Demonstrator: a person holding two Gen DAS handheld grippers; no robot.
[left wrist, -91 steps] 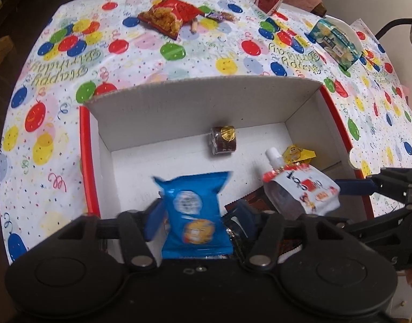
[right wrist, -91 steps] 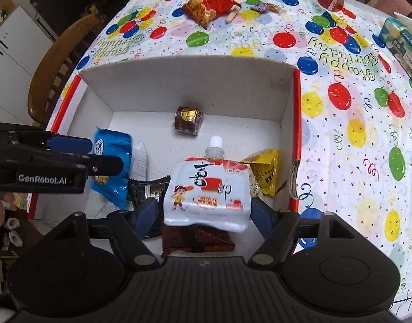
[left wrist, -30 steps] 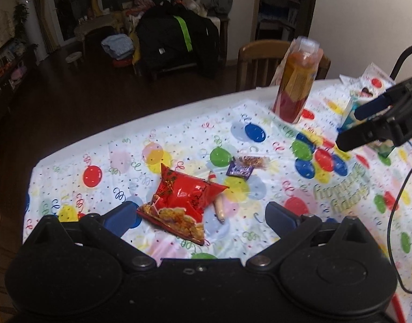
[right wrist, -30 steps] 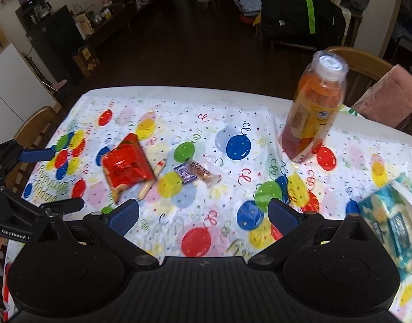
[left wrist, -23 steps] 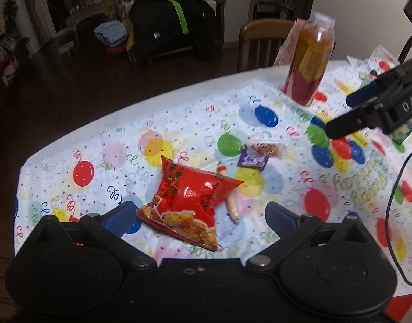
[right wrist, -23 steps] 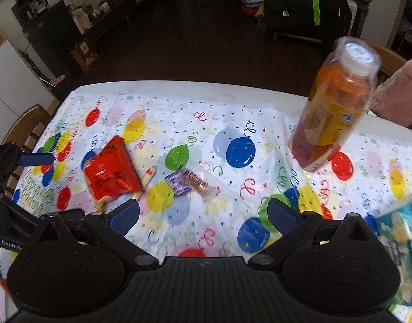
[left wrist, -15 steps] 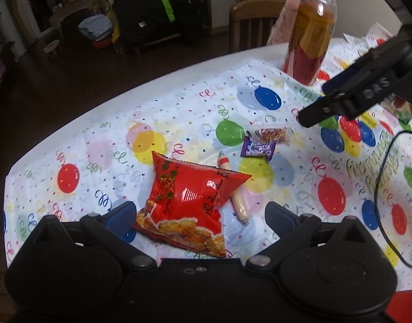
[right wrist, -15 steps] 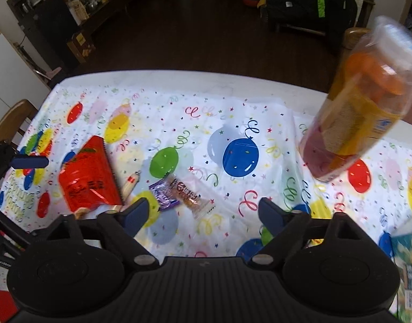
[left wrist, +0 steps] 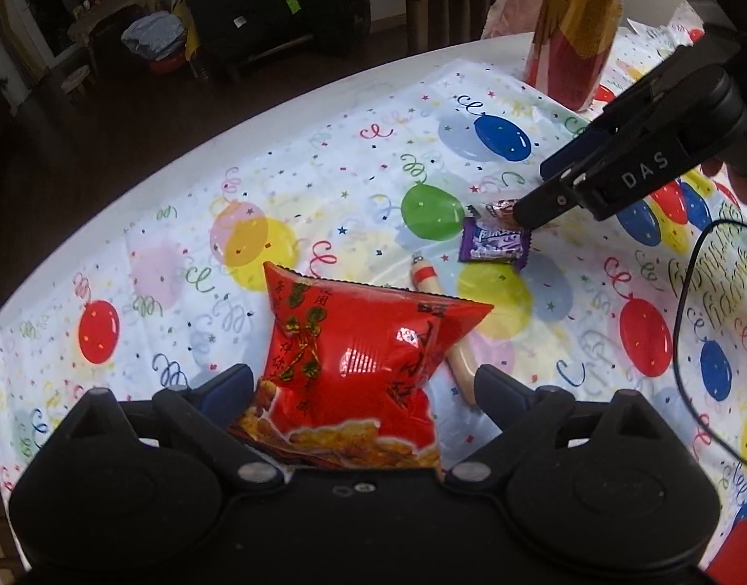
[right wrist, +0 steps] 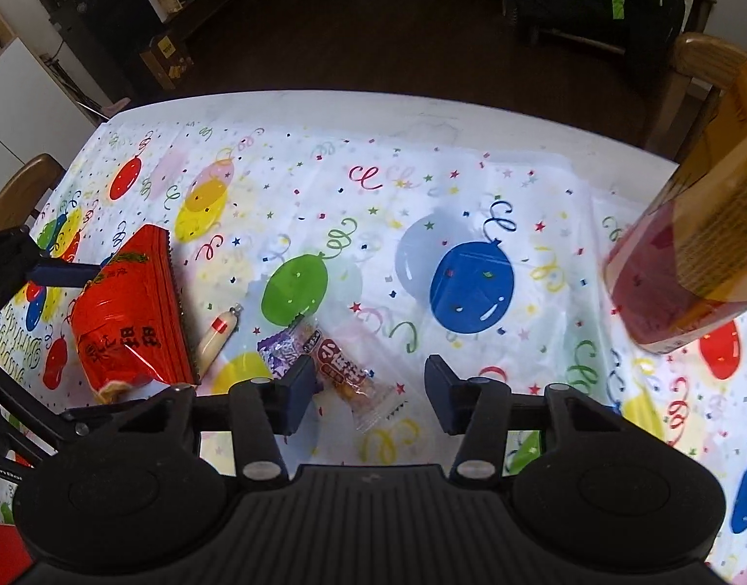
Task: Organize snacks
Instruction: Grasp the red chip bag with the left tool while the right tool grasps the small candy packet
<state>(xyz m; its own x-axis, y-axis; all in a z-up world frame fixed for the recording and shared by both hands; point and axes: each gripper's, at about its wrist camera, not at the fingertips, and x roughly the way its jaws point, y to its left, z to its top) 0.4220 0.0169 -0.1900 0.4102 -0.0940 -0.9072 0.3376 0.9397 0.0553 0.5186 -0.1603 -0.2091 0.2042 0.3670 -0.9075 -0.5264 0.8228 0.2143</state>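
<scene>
Red and glossy, the puffed foil snack bag [left wrist: 359, 360] lies on the balloon-printed surface [left wrist: 324, 185] between the spread fingers of the left hand-held gripper [left wrist: 363, 385], seemingly untouched by either. Just right of it lies a small beige sausage stick [right wrist: 218, 336], then a purple candy wrapper [right wrist: 281, 348]. Farther right, the right hand-held gripper [right wrist: 368, 390] hangs open around a clear-wrapped brown snack [right wrist: 346, 375], with a tall orange drink bottle [right wrist: 700, 253] well apart.

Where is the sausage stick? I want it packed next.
On the tablecloth, the sausage stick lies between the red chip bag and the purple candy.

Both wrist views look down close, sharing the red snack bag [left wrist: 354, 365].
</scene>
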